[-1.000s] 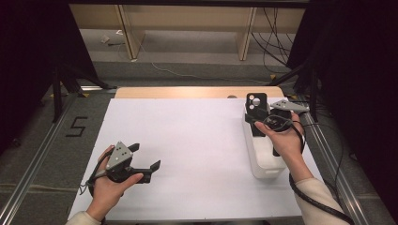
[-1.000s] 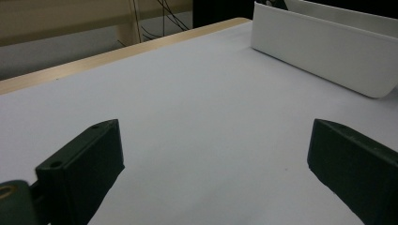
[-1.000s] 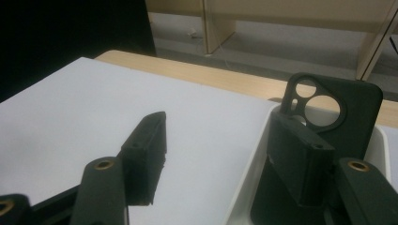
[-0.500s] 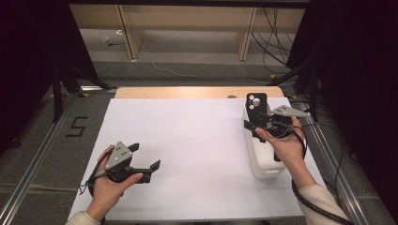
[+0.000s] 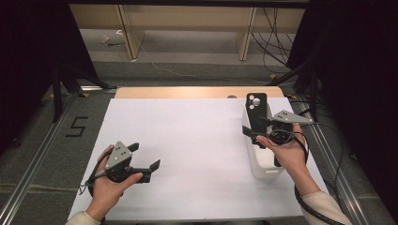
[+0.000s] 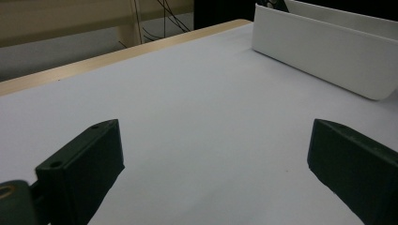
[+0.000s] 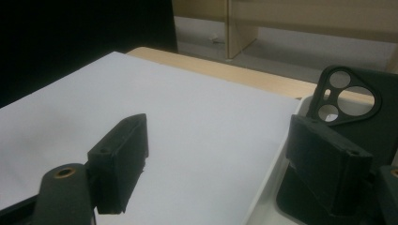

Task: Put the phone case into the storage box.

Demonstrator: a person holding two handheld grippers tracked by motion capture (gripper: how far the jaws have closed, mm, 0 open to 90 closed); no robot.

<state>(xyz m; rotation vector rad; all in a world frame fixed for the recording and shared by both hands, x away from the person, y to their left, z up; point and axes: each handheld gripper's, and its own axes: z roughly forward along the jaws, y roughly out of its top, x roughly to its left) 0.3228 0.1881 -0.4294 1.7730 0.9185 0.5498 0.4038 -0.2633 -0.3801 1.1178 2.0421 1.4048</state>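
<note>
Two risks stood out. First: the phone case (image 5: 256, 117) stood nearly upright in the white bin (image 5: 263, 168), leaning on its far end, and the right gripper (image 5: 257, 130) was close against it. Any sideways nudge from the hand could have tipped the case over or knocked it out of the bin. Second: the bin looked light and sat near the right edge of the desk (image 5: 197, 140); a bump from the gripper might have shoved it toward that edge.

Right fingers had just been opening and stood wide. In the right gripper view one finger (image 7: 119, 159) hung over the bare white desk, outside the bin; the other finger (image 7: 328, 164) sat inside the bin, just in front of the case (image 7: 352, 101). The case rose behind that finger, its camera cut-out showing above it. Judged released: the pads did not press on it, and nothing lay between the two fingers but the bin's wall (image 7: 277, 154). Whether the inner finger was touching the case's face could not be told.

Left gripper (image 5: 143, 164) was held low over the desk at the near left, well apart from the bin. Its fingers (image 6: 82, 164) stood wide, with nothing between them; the bin's side (image 6: 319, 51) showed far ahead.
</note>
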